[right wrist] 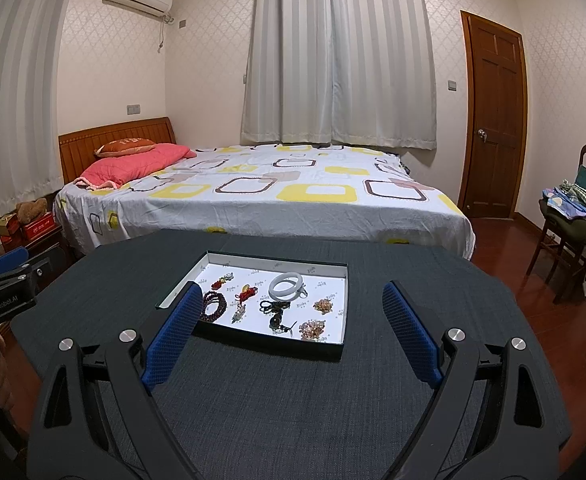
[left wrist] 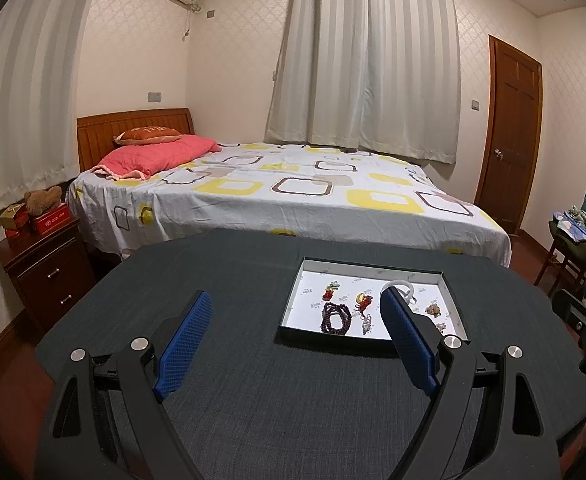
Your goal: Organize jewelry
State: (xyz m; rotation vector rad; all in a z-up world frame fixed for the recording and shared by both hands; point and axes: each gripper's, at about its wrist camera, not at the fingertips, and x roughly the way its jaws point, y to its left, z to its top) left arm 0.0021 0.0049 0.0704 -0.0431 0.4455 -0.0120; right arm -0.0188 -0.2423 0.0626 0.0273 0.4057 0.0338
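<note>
Bedroom with patterned bed [right wrist: 261,196] and drawn curtains behind; dark cloth-covered table [right wrist: 277,392] in front. On it, lay a shallow tray [right wrist: 345,280] with white floor, and inside it all the jewelry in view: white bangle [right wrist: 285,286], dark bead bracelet [right wrist: 215,306], two red knotted charms [right wrist: 223,281], black corded pendant [right wrist: 275,312], two small amber bead clusters [right wrist: 323,305] toward the right side. Spread apart, none touching, none outside the tray.

Judged light, all of it. Bangle likely stiff, smooth and breakable, so best taken across the rim with little squeeze. Beads and cords limp, apt to slide and trail; best pinched at a bunched part or a knot.

Left claw [left wrist: 297,308] spread wide, holding nothing, hovering over the table just left of the tray, its right finger crossing the bangle in the left wrist view. Right claw [right wrist: 293,300] likewise spread wide and bare, pointed at the tray from the near side. Could fit a tray already sorted or one awaiting sorting; impossible to say which.
</note>
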